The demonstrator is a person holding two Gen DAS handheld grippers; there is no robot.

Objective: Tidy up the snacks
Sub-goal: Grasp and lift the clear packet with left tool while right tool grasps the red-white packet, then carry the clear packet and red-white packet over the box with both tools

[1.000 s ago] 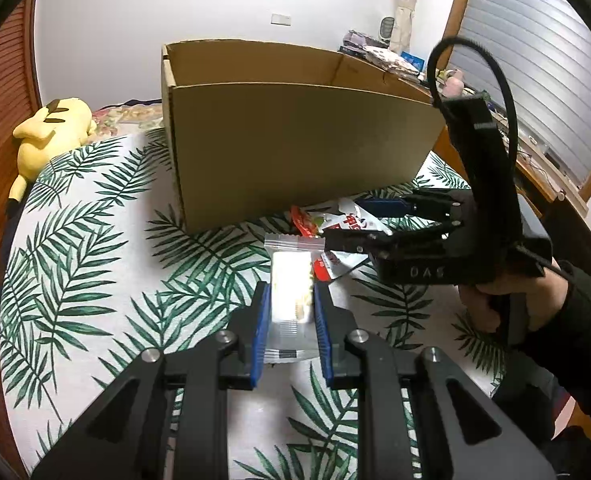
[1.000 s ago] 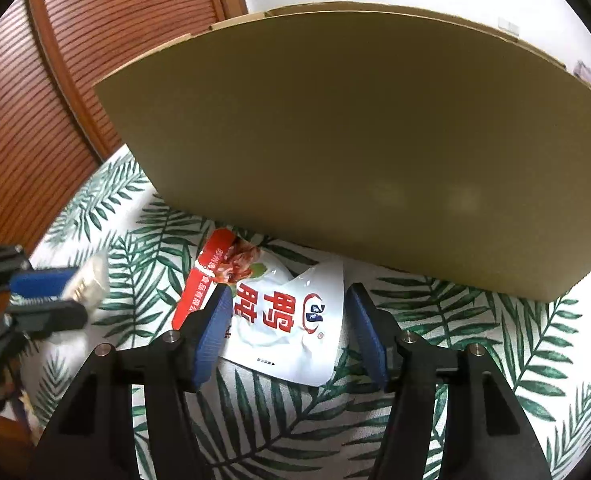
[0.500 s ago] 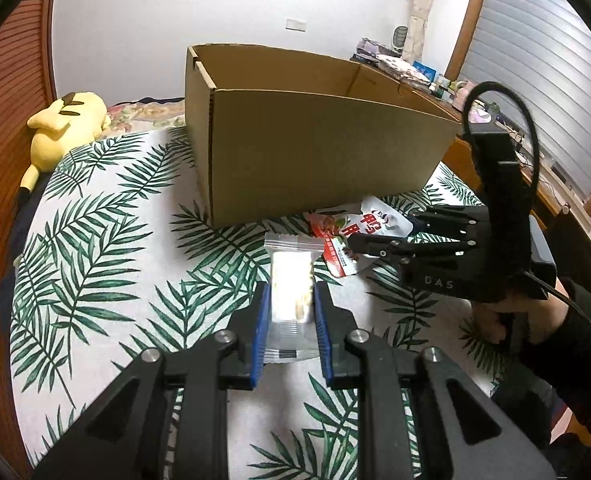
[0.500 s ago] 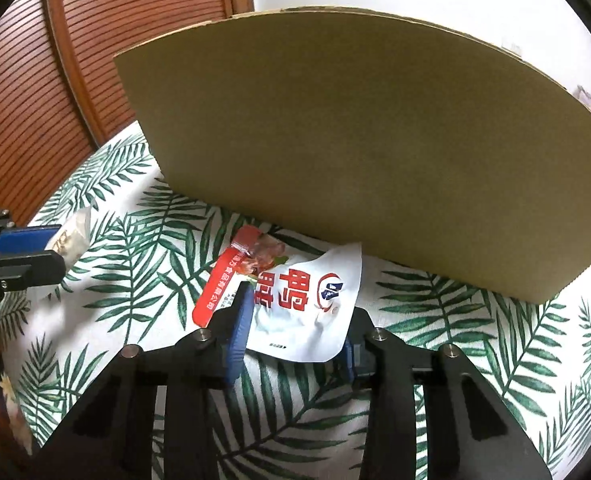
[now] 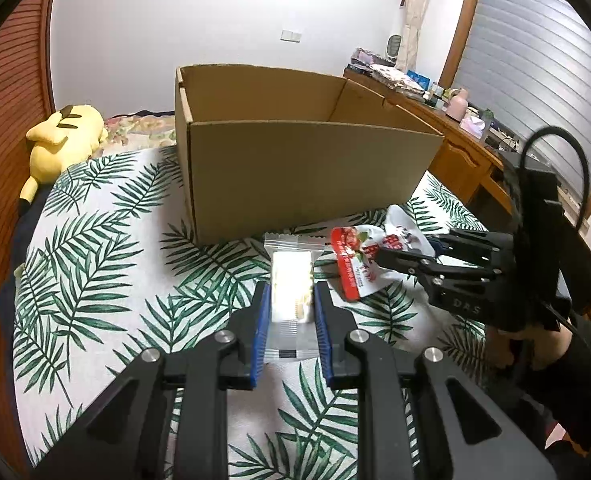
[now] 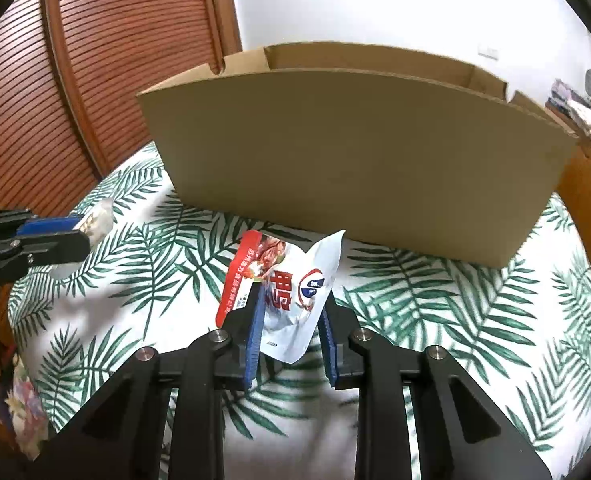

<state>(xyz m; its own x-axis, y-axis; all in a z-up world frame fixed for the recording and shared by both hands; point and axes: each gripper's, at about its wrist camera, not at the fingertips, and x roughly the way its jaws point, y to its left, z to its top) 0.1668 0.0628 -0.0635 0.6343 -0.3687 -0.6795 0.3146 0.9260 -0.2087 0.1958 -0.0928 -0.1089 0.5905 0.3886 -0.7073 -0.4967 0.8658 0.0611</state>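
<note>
Your right hand-held gripper (image 6: 291, 320) has just closed on the red-and-white snack pouch (image 6: 291, 284), which now buckles between the pads with its top corner raised off the palm-leaf cloth (image 6: 435, 312) just before the cardboard box (image 6: 355, 168), so it looks ready to go into the box. Your left hand-held gripper (image 5: 293, 308) pinches the clear packet of pale biscuits (image 5: 291, 280) as before. Only the left view looks into the box, whose visible part holds nothing; the right view sees mainly its outer wall
</note>
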